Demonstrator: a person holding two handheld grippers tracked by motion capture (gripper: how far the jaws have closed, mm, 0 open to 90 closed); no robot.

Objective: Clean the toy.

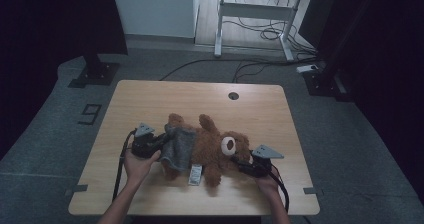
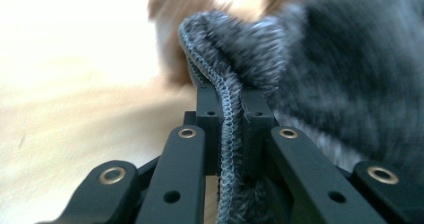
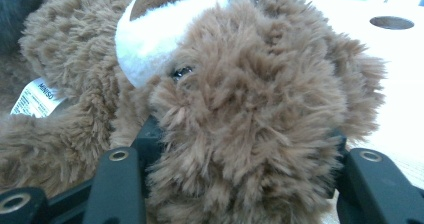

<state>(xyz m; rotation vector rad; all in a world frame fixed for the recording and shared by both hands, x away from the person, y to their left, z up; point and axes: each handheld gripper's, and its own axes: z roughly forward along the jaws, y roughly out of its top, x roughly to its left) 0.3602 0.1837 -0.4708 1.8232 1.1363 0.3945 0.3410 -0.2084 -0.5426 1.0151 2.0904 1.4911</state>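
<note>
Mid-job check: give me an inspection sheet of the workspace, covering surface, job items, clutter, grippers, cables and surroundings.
Surface: light wooden table with a round cable hole near the far edge.
Job's things: brown plush teddy bear lying on its back, head toward the right gripper; grey knitted fabric garment over its lower body; white label at its near side.
Clutter: nothing seen.
Grippers: left gripper shut on the garment's stitched edge; right gripper has its jaws on either side of the bear's head, grip force unclear.
Cables: a black cable trails from each gripper; more lie on the floor beyond.
Surroundings: grey floor, white desk frame, black stand bases.
</note>
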